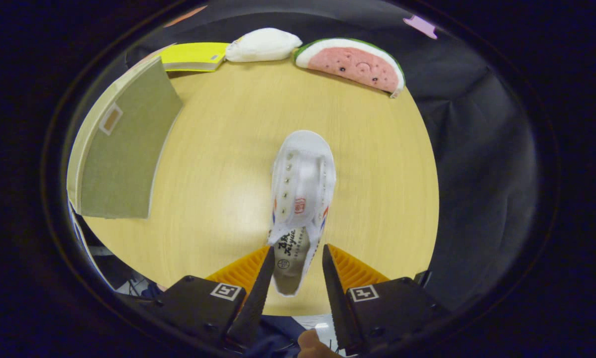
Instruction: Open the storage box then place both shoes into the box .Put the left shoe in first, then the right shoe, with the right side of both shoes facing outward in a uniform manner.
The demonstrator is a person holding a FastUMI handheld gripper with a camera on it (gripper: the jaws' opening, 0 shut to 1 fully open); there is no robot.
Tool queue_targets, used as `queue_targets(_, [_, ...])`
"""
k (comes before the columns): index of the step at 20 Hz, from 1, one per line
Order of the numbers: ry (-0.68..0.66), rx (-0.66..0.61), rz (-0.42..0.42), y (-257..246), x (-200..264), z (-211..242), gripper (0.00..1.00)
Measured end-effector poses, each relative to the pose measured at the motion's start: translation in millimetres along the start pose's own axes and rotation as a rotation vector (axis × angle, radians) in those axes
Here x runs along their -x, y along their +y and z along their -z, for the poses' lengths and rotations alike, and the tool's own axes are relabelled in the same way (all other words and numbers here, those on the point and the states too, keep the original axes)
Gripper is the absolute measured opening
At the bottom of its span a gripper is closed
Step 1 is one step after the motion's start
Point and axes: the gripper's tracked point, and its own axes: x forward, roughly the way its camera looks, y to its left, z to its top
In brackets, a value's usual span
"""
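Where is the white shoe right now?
The white canvas shoe lies on the round wooden table, its heel between the open tool fingers, toe pointing away.

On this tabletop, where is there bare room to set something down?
Bare wood lies between the white shoe and the box lid, and from the shoe toward the table edge. The far rim is crowded: yellow book, white pouch, watermelon cushion. The tongs straddle the shoe's heel, open.
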Motion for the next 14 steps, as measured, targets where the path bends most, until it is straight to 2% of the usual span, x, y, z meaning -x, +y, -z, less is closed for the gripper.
queue_targets(5, [0.041, -0.009, -0.001, -18, -44, -8, 0.64])
queue_targets(7, [0.045, -0.001, -0.055, -15, -50, -11, 0.64])
queue_targets(10, [0.023, -0.042, -0.123, -11, -52, -12, 0.58])
queue_targets(13, [0.014, -0.03, -0.164, -7, -54, -10, 0.53])
queue_targets(14, [0.014, -0.039, -0.168, -5, -53, -11, 0.44])
